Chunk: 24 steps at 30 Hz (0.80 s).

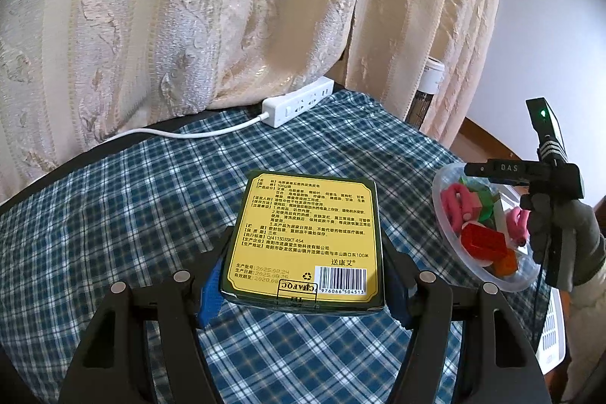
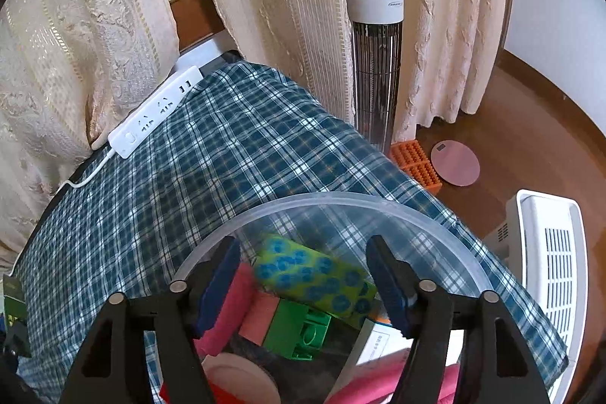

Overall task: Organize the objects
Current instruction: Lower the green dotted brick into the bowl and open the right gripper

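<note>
While the left claw (image 1: 303,275) grips the green box (image 1: 305,237), the right claw (image 2: 303,283) hangs released over the filled clear bowl (image 2: 341,201), so this box looks like the last item to stow.

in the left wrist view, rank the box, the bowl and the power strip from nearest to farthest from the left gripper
1. Box: between the left gripper's fingers, above the plaid cloth.
2. Bowl: off to the right at the cloth's edge, full of colourful items.
3. Power strip: far end of the table, against the curtain.
</note>
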{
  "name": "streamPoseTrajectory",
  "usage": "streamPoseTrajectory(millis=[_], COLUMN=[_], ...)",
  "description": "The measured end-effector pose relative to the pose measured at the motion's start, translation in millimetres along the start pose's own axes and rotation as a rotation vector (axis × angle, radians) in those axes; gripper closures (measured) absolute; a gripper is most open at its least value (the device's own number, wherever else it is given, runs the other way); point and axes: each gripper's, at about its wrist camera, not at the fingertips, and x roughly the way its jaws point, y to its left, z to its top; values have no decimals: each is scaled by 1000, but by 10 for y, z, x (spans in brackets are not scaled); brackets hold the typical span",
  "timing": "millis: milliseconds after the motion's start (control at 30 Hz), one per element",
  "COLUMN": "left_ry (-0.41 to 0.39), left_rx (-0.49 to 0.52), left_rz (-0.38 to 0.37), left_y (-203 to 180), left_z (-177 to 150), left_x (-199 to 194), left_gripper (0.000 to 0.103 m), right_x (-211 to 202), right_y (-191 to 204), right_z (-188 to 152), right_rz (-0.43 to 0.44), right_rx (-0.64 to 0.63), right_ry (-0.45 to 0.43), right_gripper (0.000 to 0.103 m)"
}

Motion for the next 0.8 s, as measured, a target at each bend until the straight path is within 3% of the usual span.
streamPoseTrajectory(millis=[233, 800], left_ry=[4, 37], left_rx=[9, 82], left_rz=[-5, -62], left_y=[-88, -671], left_z=[13, 57], left_x=[18, 164], left_gripper=[34, 34], right_x=[-118, -865], right_y=[-28, -363], right_z=[-32, -416], right_rz=[24, 30], right_rx=[11, 11], right_ry=[-33, -254], right_gripper=[29, 28])
